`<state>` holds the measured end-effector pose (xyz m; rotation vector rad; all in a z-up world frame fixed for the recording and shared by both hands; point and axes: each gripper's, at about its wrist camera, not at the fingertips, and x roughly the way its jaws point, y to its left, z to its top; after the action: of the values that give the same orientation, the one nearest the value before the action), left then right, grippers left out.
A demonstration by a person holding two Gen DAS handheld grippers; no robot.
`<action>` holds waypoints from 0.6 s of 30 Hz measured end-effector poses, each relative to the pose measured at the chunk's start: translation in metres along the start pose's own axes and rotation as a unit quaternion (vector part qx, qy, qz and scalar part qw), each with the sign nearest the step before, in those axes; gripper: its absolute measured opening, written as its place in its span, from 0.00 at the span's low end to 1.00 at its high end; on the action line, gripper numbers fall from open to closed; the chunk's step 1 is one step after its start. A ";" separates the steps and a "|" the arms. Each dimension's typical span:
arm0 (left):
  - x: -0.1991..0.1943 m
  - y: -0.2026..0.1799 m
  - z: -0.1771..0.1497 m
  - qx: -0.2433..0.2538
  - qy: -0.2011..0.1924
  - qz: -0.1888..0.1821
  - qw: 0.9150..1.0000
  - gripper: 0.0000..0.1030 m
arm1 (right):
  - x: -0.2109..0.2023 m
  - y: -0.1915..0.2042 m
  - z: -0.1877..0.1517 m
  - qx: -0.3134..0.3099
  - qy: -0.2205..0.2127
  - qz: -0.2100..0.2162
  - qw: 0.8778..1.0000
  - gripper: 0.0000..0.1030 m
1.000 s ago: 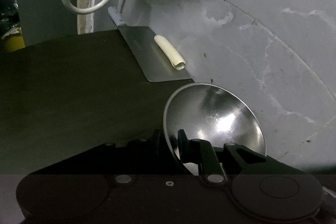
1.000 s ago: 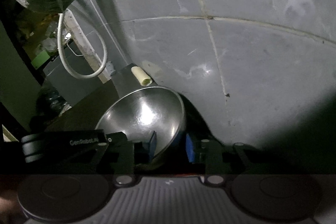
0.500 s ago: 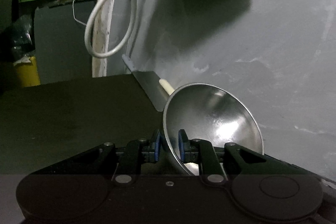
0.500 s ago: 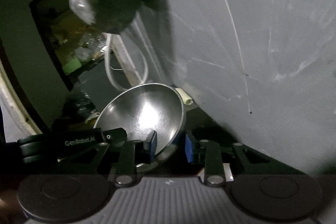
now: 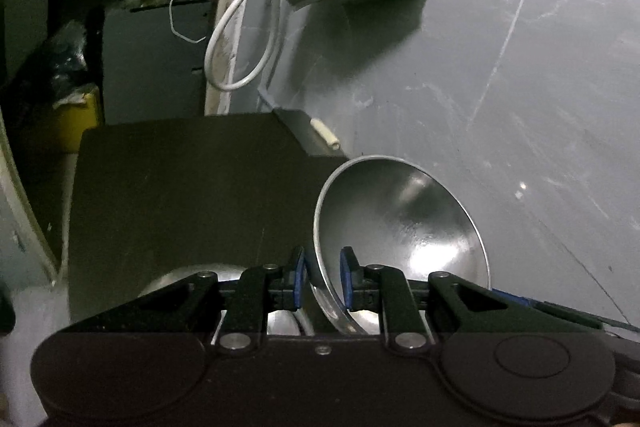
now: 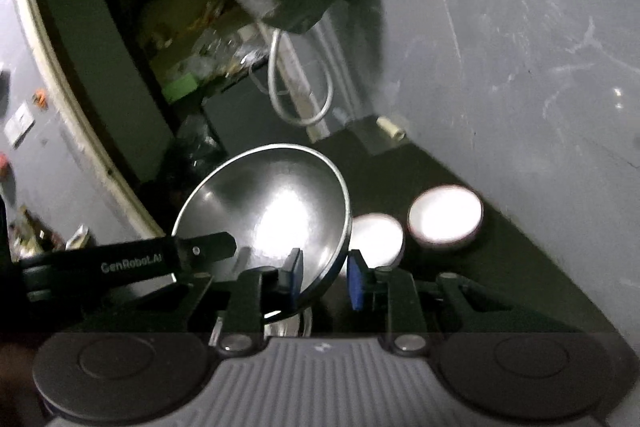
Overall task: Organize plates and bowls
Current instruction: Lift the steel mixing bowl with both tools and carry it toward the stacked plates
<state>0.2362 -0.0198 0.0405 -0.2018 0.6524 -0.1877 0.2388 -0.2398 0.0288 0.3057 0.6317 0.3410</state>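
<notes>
The steel bowl (image 5: 404,227) is hanging tilted above the dark table (image 5: 180,187), its rim running between the blue pads of both tongs. The left tongs (image 5: 322,277) are pinching the rim's near edge. The right tongs (image 6: 324,279) have just been closing, the opposite edge lying against one pad while the other pad is standing slightly off. Two pale round dishes (image 6: 444,217) are sitting near the grey wall (image 6: 520,47). The table's far half is lying bare up to a small roll (image 5: 326,139) at the corner.
</notes>
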 end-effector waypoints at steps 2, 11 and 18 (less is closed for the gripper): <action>-0.016 0.002 -0.014 -0.002 0.002 0.000 1.000 0.19 | -0.013 0.005 -0.011 -0.011 0.014 0.004 1.000 0.26; -0.070 0.025 -0.086 -0.041 0.038 -0.001 0.998 0.18 | -0.052 0.029 -0.071 -0.039 0.089 0.021 0.995 0.26; -0.088 0.037 -0.128 -0.056 0.074 0.010 0.996 0.18 | -0.069 0.040 -0.108 -0.046 0.134 0.024 0.990 0.26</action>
<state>0.0926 0.0210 -0.0165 -0.2915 0.8122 -0.1472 0.1114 -0.2125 -0.0032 0.1879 0.8718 0.4614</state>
